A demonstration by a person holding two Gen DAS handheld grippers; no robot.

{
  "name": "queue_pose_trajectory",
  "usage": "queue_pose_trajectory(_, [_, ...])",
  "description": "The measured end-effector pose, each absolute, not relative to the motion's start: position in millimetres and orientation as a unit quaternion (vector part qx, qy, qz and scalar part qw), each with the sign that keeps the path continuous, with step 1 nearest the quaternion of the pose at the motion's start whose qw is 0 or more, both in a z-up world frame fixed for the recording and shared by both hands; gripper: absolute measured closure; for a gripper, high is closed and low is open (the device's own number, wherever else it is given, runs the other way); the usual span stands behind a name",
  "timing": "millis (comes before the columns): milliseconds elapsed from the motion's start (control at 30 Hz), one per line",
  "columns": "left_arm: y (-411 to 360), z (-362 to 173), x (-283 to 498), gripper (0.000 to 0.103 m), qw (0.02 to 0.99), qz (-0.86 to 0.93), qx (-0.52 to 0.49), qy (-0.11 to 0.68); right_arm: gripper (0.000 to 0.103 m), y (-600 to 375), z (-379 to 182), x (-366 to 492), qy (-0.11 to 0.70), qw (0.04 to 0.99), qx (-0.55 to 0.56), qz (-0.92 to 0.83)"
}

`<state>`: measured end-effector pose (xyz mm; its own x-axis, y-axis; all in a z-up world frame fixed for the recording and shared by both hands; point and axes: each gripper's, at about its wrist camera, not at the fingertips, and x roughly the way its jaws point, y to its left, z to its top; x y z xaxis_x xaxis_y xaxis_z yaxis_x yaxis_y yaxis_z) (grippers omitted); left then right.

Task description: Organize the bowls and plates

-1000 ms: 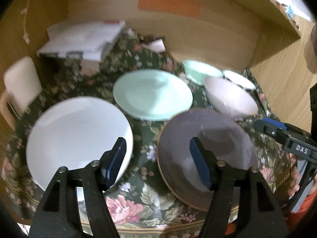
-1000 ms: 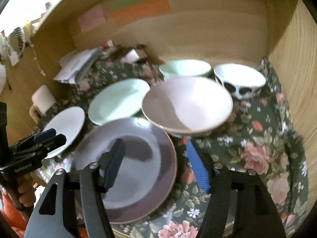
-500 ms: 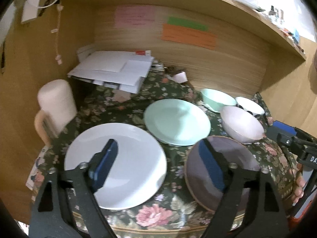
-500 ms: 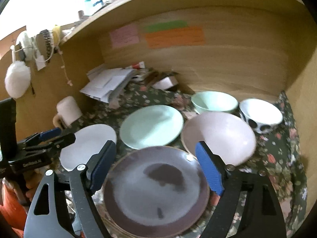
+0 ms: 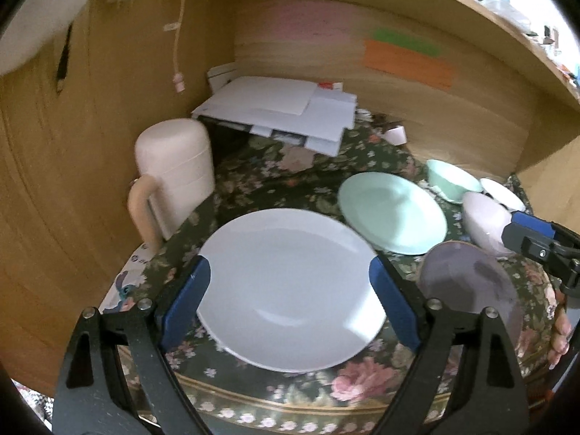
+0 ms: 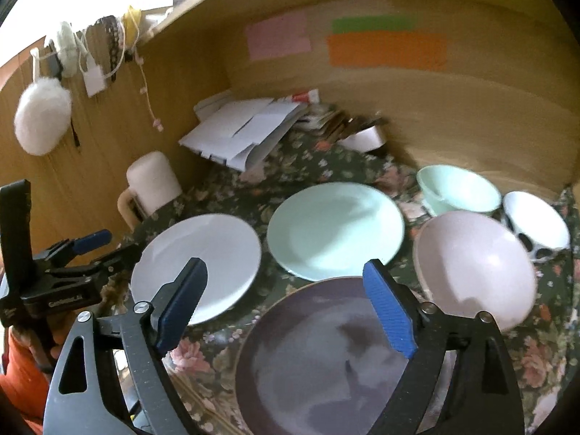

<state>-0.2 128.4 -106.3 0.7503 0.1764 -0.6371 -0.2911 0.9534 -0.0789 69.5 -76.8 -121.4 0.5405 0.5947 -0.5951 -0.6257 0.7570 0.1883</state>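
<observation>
Left gripper – white lettering, blurred, unreadable.

purple plate: near rim cut off | wall notes: writing blurred, unreadable

A cream lidded mug stands on the floral tablecloth by the wooden wall; behind it lies a stack of white papers, above them pink, green and orange sticky notes
</observation>
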Motion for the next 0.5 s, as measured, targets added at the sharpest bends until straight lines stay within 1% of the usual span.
queue_pose_trajectory(300, [161.9, -136.0, 3.4, 0.013, 0.915, 0.134, -0.113, 0.362, 0.017, -34.8, -141.0, 87.1, 0.367, 0.860, -0.054, 0.349])
queue_pose_trajectory(433, [171.7, -146.6, 4.7, 0.013, 0.913, 0.135, -0.117, 0.366, 0.017, -17.4, -153.4, 97.3, 0.396, 0.845, -0.064, 0.352])
queue_pose_trajectory(500, [176.9, -150.9, 5.7, 0.018, 0.911, 0.132, -0.124, 0.369, 0.017, -10.0, -159.4, 101.8, 0.411, 0.837, -0.069, 0.354])
